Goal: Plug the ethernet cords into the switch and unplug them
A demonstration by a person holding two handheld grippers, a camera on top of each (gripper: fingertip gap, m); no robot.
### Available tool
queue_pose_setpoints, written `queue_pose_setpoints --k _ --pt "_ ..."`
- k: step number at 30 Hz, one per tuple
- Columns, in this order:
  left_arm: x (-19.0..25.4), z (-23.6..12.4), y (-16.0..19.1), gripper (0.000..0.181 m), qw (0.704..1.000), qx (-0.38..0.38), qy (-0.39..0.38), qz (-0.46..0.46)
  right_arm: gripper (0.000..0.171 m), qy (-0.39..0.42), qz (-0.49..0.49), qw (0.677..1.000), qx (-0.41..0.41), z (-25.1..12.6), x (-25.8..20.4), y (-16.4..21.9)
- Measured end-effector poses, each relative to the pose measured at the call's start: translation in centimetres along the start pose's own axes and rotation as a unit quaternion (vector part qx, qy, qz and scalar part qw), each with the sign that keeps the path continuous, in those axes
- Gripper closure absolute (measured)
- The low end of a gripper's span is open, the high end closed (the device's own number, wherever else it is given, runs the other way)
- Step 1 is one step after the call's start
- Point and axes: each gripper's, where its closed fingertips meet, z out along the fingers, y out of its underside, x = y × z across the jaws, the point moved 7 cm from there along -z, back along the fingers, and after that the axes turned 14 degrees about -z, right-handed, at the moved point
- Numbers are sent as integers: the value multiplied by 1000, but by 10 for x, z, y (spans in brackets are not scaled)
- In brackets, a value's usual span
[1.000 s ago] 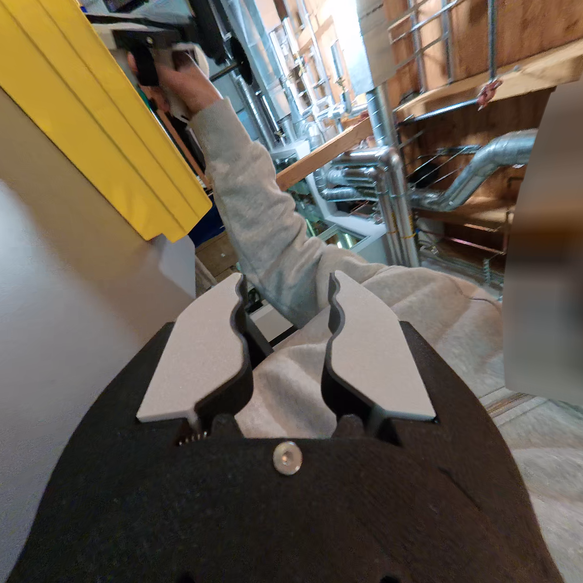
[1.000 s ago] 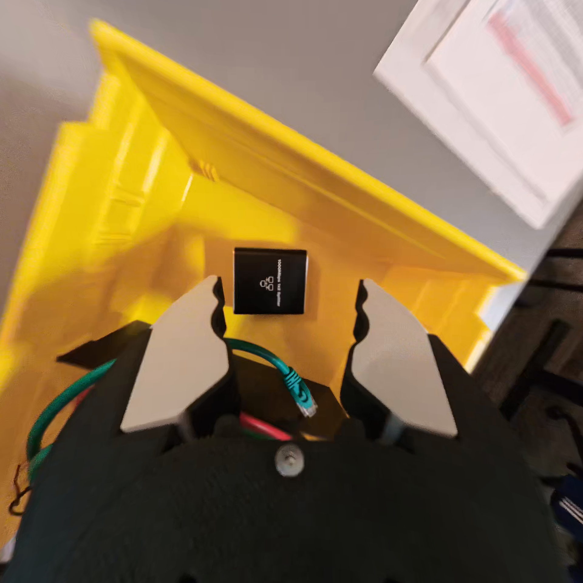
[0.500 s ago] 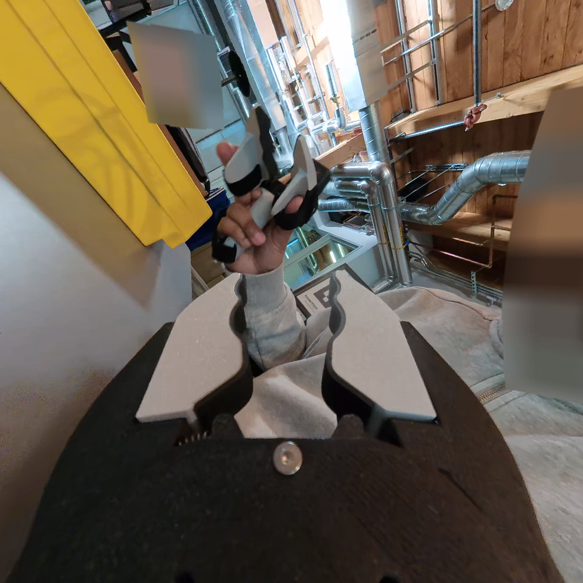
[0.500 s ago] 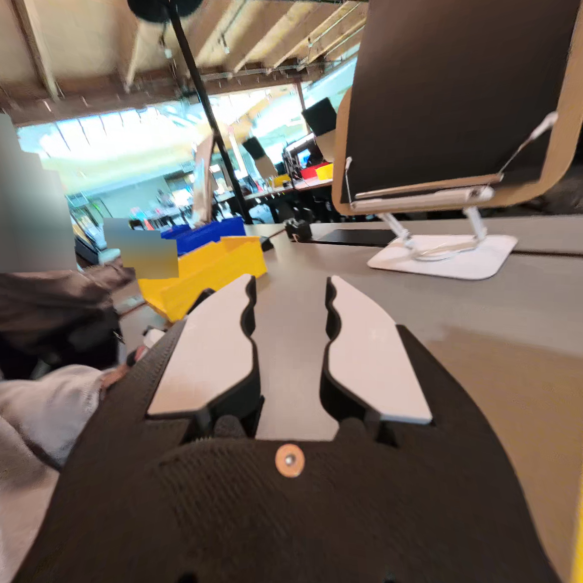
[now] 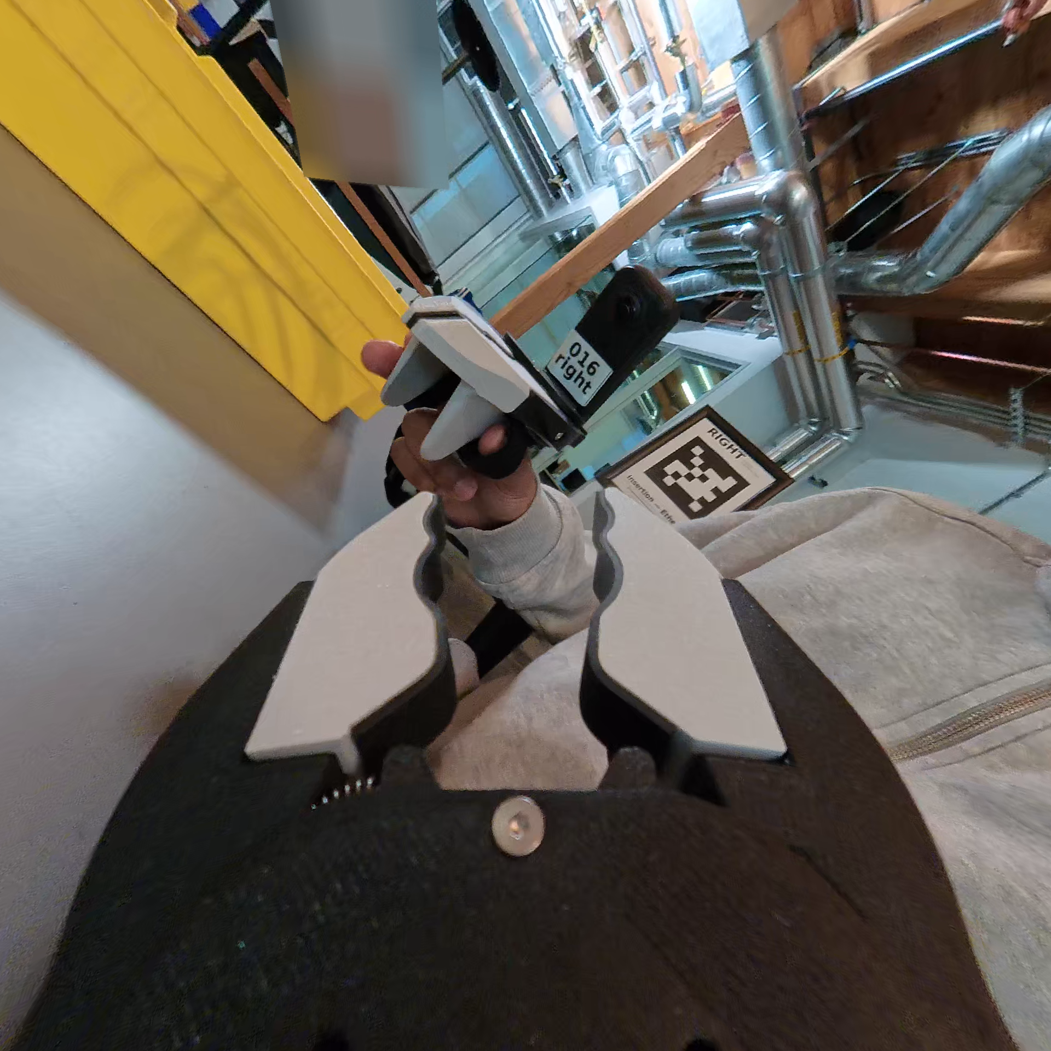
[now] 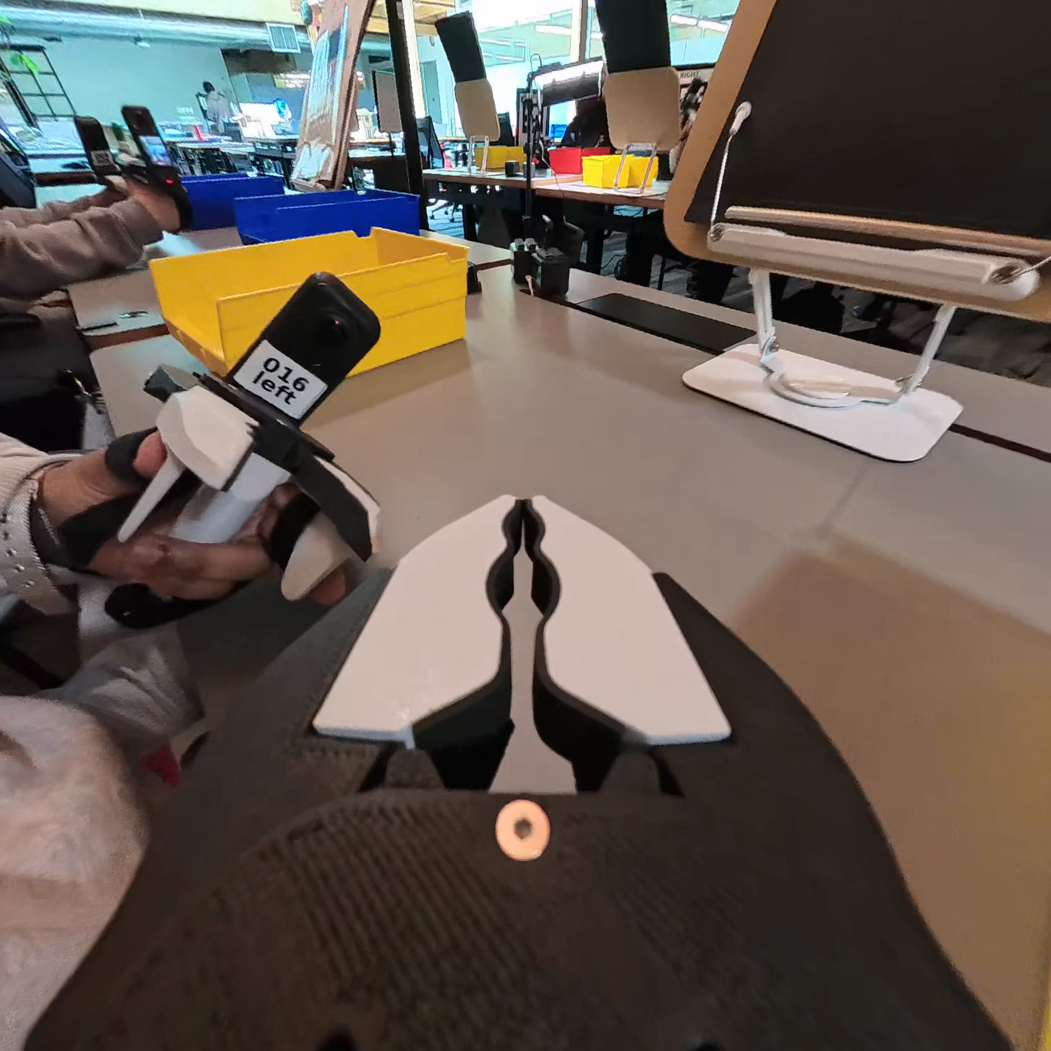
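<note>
Open-plan lab/workshop, long grey worktable [image 6: 625,432], yellow bin [image 6: 318,296] and blue bins [image 6: 330,213] on benches, tablet stand [image 6: 824,392], exposed metal ducts [image 5: 796,239] and timber beams [image 5: 614,227] overhead

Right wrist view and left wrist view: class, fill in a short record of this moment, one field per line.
Right claw: shut, empty, over the grey table
Left claw: open, empty
Ethernet cords and switch: not in view
Yellow bin: on the table, beyond the left claw
Tablet stand: white base, right side of the table
</note>
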Motion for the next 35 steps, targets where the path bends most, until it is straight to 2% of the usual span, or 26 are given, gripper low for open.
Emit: queue_pose_setpoints --k 3,4,5,7,10,14,16,18,22,25,27,29,32,34,35 --pt "-3 0 -3 133 999 1 -24 26 168 26 -13 999 22 -11 11 -3" --pt "-4 -1 -4 133 998 2 -41 41 162 24 -13 999 35 -16 15 -5" --pt "-6 -2 -7 133 996 2 -62 59 148 21 -8 999 48 -22 19 -6" --pt "-8 -8 -12 135 989 4 -108 99 131 51 16 996 71 -38 35 -10" --pt "-3 -20 -18 137 982 27 -132 130 118 166 14 981 99 -83 75 -18" --pt "2 -31 -22 137 988 73 -95 97 108 333 -4 938 97 -163 135 -12" --pt "0 -34 -23 136 992 85 -73 65 90 401 -18 916 30 -200 164 9" --pt "-1 -35 -23 134 994 93 -41 30 67 459 13 888 -22 -231 189 39" --pt "0 -31 -22 133 995 100 14 -20 44 431 204 878 34 -244 208 84" --pt "-1 -27 -21 133 995 92 14 -28 34 429 225 873 -52 -242 217 119" --pt "0 -26 -19 133 996 88 14 -25 42 403 247 876 -97 -242 220 136" --pt "1 -26 -17 132 996 83 12 -23 59 365 281 883 -91 -240 221 140" --pt "1 -27 -16 132 996 82 15 -26 96 342 292 888 -98 -236 219 141" --pt "1 -27 -14 131 996 79 19 -28 136 307 295 898 -107 -228 215 142" --pt "1 -26 -14 131 996 76 19 -28 146 305 301 896 -117 -225 215 143"
